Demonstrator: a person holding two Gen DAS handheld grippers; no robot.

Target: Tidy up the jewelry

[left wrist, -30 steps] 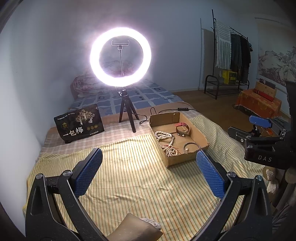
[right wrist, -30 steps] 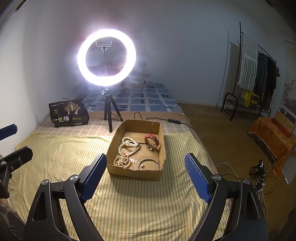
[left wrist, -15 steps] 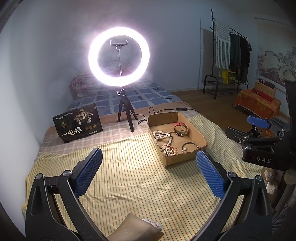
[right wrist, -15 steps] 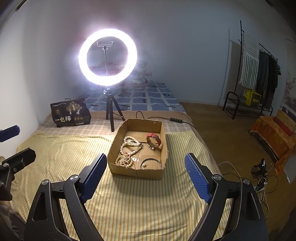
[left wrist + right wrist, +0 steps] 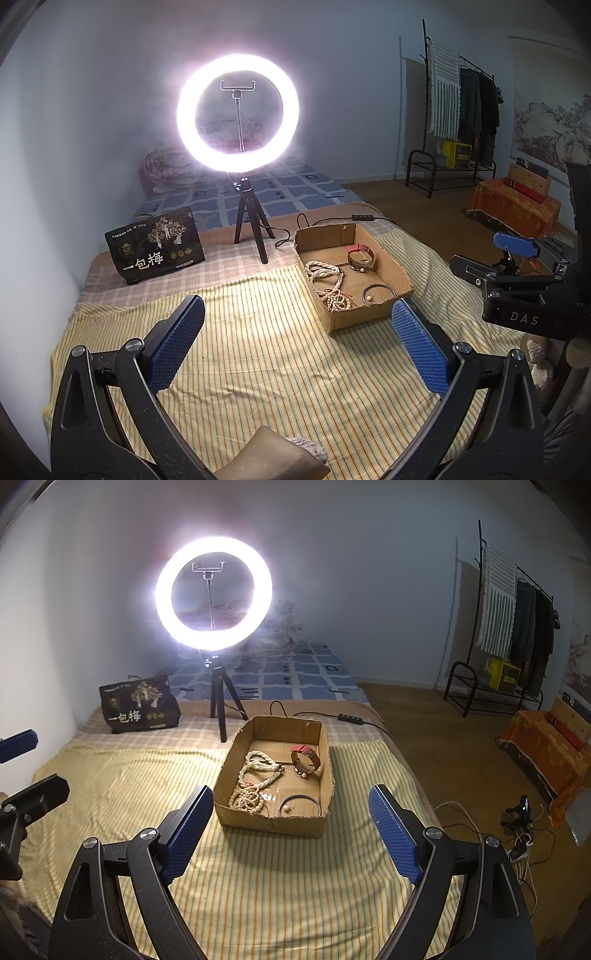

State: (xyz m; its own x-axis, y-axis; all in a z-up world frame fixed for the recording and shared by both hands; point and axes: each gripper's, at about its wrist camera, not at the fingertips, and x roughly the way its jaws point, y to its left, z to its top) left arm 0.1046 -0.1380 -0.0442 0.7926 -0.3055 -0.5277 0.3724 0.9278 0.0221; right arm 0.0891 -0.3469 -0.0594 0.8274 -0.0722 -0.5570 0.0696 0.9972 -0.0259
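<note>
Yellow-striped bedspread (image 5: 110, 775), brown cardboard box (image 5: 273, 818), cream bead strands (image 5: 255, 779), red watch strap (image 5: 308, 755), blue-checked quilt (image 5: 295, 672).

- I am reading "一包梅" in large white characters on the black bag (image 5: 155, 245) standing on the bed; its smaller print is staying too fine for me.
- I am seeing "DAS" in pale letters on the right claw (image 5: 524, 317) body.

You have one cardboard box (image 5: 271, 818) at twelve o'clock holding one red-strapped watch (image 5: 306, 762), one dark bangle (image 5: 299, 805) and beaded strands (image 5: 255, 779) too tangled to count; one ring light (image 5: 213, 592) behind.
</note>
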